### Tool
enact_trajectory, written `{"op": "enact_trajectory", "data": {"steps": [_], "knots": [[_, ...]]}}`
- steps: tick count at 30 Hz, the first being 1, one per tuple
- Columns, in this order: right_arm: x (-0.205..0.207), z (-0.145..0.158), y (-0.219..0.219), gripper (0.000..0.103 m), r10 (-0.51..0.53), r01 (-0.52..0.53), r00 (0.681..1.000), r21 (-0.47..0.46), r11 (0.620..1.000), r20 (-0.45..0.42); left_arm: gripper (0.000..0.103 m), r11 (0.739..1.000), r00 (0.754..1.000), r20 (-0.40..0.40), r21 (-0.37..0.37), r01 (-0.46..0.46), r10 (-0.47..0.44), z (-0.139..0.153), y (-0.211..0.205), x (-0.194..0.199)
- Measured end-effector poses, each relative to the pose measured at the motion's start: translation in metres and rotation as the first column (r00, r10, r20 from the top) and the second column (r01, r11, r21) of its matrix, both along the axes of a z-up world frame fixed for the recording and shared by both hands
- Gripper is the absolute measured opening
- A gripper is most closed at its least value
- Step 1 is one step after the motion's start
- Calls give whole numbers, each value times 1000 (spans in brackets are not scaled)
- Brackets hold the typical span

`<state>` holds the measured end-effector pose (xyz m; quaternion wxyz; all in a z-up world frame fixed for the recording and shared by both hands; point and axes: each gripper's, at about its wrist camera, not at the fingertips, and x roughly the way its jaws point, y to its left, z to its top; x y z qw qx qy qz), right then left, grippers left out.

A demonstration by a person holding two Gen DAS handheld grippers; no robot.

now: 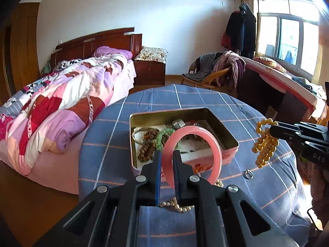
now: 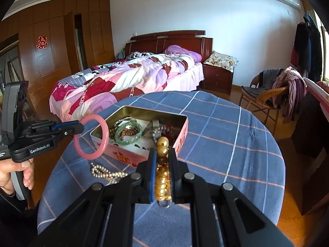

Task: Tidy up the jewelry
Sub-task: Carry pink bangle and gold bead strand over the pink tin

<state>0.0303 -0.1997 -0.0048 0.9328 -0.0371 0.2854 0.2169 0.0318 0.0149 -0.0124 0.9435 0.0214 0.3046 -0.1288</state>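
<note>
The left gripper is closed on the near edge of a pink bangle, holding the ring upright and clear of the table, with its open face toward the camera. The right gripper is closed on a string of amber beads; the strand runs lengthwise between the fingers and the loose loops hang below them, off the cloth. The open tin lies directly ahead of both grippers, its long axis running away from the left gripper and slightly across in the right wrist view. It already holds a green bangle and brown beads. Judged from both views, the left gripper is the nearer: the pink bangle overlaps the tin's front wall, while the amber beads hang beside its right end. A pearl strand and a small ring lie on the cloth near the tin, not yet stowed. The next move likely carries each piece forward over the rim, then down.
</note>
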Motion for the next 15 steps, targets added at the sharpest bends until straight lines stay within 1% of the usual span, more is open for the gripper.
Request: {"op": "enact_trajectory", "data": {"steps": [11,15], "knots": [[21,11,16,13,29,-28,999,-13,1000,29,10,997,999,41,78,5,-8,18,-8,23],[28,17,22,13,34,-33,999,-25,999,42,10,996,999,48,92,-1,-4,22,-8,33]]}}
